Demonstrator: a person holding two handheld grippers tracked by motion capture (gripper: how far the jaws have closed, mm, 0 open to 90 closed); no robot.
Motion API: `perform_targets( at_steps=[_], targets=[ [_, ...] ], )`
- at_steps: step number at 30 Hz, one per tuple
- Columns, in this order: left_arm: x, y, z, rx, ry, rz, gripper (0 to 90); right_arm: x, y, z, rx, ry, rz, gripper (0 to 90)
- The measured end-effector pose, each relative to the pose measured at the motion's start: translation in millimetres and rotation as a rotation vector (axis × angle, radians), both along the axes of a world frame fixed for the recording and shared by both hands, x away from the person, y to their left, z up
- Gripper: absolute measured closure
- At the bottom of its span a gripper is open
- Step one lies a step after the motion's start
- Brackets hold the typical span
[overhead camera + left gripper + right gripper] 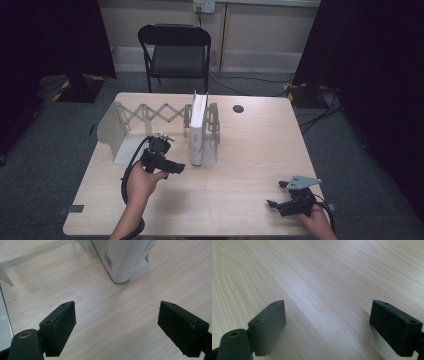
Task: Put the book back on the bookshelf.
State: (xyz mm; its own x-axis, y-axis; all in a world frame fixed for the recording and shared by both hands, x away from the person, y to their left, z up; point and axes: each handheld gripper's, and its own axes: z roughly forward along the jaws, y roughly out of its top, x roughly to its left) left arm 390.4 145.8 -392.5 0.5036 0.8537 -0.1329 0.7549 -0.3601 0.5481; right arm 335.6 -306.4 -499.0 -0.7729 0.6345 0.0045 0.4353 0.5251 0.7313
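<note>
A white book (198, 131) stands upright in an expandable book rack (150, 116) near the table's far edge. The left gripper (176, 167), jaws apart and empty, points toward it, seemingly about to grasp its spine. The right gripper (274, 195) waits, jaws apart, by the near right corner.

One white book (198, 131) upright at table centre, in one expandable metal rack (131, 116) stretching toward 9 o'clock. Two grippers: left gripper (172, 167) at 7 o'clock, right gripper (278, 194) at 4 o'clock. One folding chair (176, 54) at 12 o'clock beyond one table (250, 150).
</note>
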Motion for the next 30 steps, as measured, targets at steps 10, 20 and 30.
perform_targets(
  at_steps=[10,20,30],
  targets=[
    [-3.8,5.8,-11.0,-0.016,0.000,0.002,14.9,-0.1,0.1,0.0,0.000,0.000,-0.001,12.9],
    [-7.7,17.6,-26.6,-0.032,0.011,0.023,15.0,-0.1,0.1,0.0,-0.001,0.000,-0.001,12.9],
    [-10.0,25.4,-37.7,-0.035,0.016,0.033,15.0,-0.1,0.1,0.0,0.000,0.000,-0.001,12.9]
  ],
)
